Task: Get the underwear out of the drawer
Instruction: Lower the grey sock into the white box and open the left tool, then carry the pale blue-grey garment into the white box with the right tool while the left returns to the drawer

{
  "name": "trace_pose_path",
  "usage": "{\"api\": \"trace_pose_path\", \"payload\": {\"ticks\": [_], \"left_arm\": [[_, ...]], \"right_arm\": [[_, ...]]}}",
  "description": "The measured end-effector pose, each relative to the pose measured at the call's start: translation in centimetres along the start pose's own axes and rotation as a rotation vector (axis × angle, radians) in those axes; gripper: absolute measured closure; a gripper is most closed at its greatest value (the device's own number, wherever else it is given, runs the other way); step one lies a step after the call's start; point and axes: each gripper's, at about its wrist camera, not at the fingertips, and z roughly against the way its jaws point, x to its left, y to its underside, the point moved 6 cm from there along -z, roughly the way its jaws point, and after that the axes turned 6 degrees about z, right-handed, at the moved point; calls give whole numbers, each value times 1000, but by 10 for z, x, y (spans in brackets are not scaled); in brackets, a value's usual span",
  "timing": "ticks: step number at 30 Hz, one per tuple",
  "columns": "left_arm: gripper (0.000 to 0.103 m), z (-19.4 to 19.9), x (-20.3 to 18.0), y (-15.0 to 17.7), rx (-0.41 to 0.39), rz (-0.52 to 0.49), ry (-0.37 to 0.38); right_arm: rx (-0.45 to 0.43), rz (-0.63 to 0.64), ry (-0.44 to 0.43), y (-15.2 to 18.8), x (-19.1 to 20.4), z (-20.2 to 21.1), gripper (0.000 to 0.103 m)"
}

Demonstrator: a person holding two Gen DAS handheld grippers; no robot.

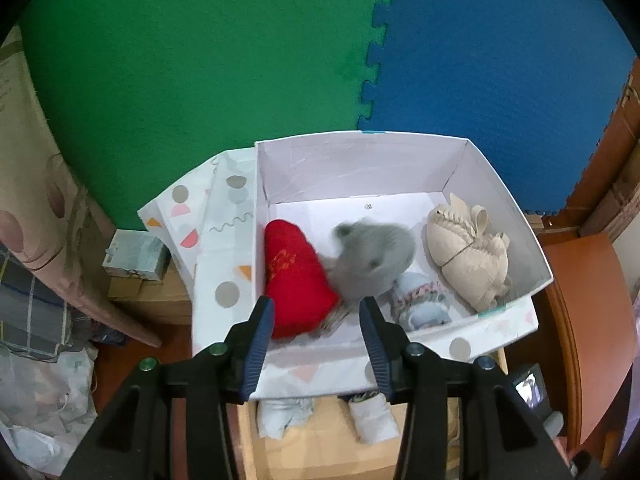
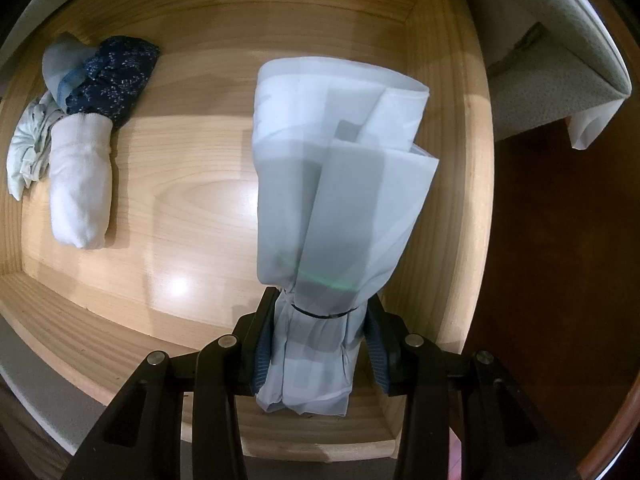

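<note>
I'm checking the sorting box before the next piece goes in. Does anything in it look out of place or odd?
One thing: the grey bundle is motion-blurred and sits partly on the red bundle, not settled flat on the floor of the white box. The beige piece and the pale patterned piece lie sharp and settled.

The drawer is pale wood, smooth and glossy with glare spots. The roll in it is thin, smooth pale-blue cloth. The box looks like matt white card; inside, a red bundle looks plush and a beige one ribbed. The mats are matt foam.
</note>
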Motion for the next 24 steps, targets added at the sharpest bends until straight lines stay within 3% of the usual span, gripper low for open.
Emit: {"api": "trace_pose_path", "payload": {"ticks": [7, 13, 24], "left_arm": [[58, 9, 28, 38, 14, 33, -15], [58, 3, 54, 84, -2, 79, -75], [58, -49, 66, 165, 59, 123, -134]], "right_arm": [[2, -2, 5, -2, 0, 0, 65], [-8, -13, -10, -2, -3, 1, 68], [-128, -57, -70, -1, -14, 27, 74]]}}
